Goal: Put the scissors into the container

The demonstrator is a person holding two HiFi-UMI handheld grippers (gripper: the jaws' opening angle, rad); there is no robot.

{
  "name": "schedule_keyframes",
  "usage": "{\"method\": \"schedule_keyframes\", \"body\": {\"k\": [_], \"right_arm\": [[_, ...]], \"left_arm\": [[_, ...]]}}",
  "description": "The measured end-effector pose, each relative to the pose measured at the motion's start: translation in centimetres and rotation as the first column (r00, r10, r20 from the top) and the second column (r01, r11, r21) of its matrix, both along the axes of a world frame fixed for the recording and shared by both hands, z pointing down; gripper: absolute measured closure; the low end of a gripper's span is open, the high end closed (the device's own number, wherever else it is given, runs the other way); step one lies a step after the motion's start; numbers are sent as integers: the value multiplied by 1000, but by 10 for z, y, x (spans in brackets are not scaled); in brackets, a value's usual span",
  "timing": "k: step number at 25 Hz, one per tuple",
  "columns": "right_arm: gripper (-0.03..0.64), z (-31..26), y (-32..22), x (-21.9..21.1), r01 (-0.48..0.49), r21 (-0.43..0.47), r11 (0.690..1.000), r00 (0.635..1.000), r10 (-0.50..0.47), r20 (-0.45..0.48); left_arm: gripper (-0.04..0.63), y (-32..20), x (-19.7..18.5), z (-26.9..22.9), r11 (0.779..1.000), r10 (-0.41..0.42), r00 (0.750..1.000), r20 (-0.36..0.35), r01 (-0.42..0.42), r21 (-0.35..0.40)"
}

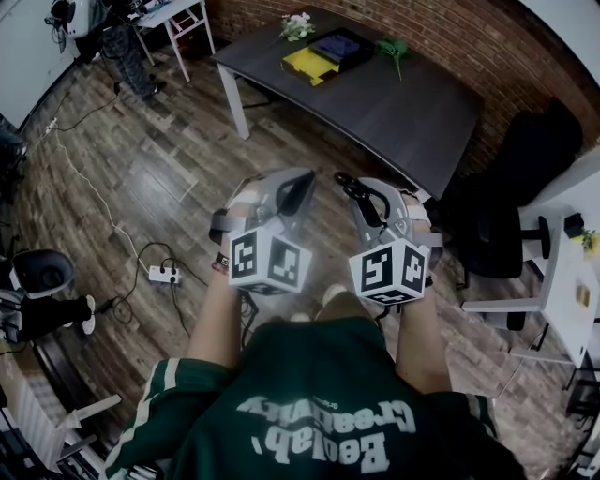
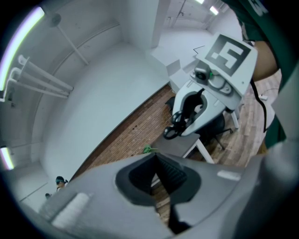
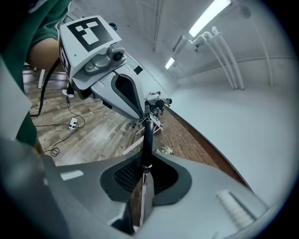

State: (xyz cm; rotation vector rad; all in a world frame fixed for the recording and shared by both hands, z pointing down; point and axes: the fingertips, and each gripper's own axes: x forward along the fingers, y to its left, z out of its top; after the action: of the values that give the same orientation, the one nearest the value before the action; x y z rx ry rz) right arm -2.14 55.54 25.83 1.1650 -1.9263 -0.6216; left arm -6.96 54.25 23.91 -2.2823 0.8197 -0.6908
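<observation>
My right gripper is shut on the scissors, and their black handles stick out past its tips. In the right gripper view the steel blades sit pinched between the pads, and the black handle of the scissors points forward from the right gripper. The left gripper is held beside it at chest height, shut on nothing. In the left gripper view the left gripper faces the scissors. A yellow container and a dark blue one lie on the far dark table.
A white flower bunch and a green sprig lie on the table beside the containers. A black office chair and a white desk stand on the right. A power strip with cables lies on the wooden floor on the left.
</observation>
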Motion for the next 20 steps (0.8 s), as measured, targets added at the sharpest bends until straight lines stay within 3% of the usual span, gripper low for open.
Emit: {"method": "schedule_keyframes", "body": {"k": [20], "right_arm": [[572, 8, -74, 34, 25, 29, 999, 1000, -26, 13]], "left_arm": [[594, -75, 27, 10, 999, -43, 999, 28, 43, 8]]}}
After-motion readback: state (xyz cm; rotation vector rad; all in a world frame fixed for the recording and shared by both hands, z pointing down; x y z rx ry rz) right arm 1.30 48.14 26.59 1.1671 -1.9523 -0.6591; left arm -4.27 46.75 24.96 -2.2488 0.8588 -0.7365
